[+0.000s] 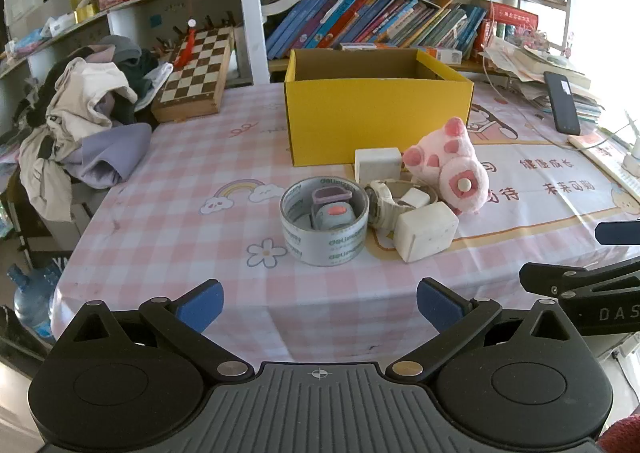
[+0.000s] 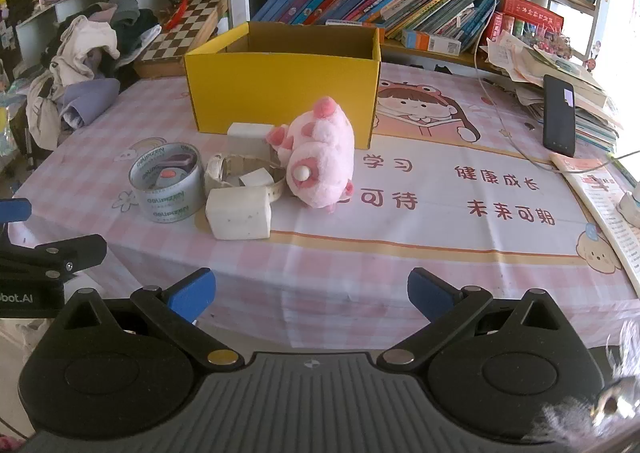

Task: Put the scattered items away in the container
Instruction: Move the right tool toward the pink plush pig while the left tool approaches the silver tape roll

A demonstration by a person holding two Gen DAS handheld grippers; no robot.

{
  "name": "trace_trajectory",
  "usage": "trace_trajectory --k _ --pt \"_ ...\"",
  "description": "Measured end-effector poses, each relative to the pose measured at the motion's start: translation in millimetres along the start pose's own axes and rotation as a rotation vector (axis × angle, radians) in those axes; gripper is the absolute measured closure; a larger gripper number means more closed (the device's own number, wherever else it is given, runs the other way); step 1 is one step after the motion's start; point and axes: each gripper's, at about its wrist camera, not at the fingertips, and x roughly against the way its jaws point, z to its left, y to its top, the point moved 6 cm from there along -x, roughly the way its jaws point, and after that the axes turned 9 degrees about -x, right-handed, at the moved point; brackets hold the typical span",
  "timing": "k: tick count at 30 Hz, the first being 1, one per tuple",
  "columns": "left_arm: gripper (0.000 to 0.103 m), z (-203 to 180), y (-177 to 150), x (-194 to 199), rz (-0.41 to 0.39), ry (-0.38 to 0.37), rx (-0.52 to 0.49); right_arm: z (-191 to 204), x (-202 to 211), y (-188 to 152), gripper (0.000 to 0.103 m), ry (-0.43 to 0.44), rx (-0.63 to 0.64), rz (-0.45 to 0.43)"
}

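An open yellow cardboard box (image 1: 376, 121) (image 2: 280, 93) stands on the pink checked tablecloth. In front of it lie a tape roll (image 1: 324, 221) (image 2: 168, 183) with a small grey gadget (image 1: 334, 213) inside, a white watch (image 1: 384, 201) (image 2: 240, 173), a big white block (image 1: 426, 231) (image 2: 239, 213), another white block (image 1: 378, 164) (image 2: 248, 137) and a pink plush pig (image 1: 452, 169) (image 2: 320, 157). My left gripper (image 1: 320, 305) is open and empty, short of the tape roll. My right gripper (image 2: 312, 293) is open and empty, short of the big white block.
A clothes pile (image 1: 88, 113) and a chessboard (image 1: 196, 73) lie at the far left. A black phone (image 2: 558, 115), books and papers (image 2: 560, 69) sit at the right. A bookshelf (image 1: 380, 21) runs behind the box. The table's front edge is just ahead of both grippers.
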Motion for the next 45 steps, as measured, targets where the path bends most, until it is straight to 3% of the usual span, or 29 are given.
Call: trace_trajectory --k 21,45 --pt "0.000 -2 2 7 0.003 -0.036 0.013 -4 1 2 0.000 0.010 -0.002 -0.002" --pt "0.000 -13 11 6 -0.015 -0.065 -0.059 -8 8 8 0.000 0.030 0.001 -0.020"
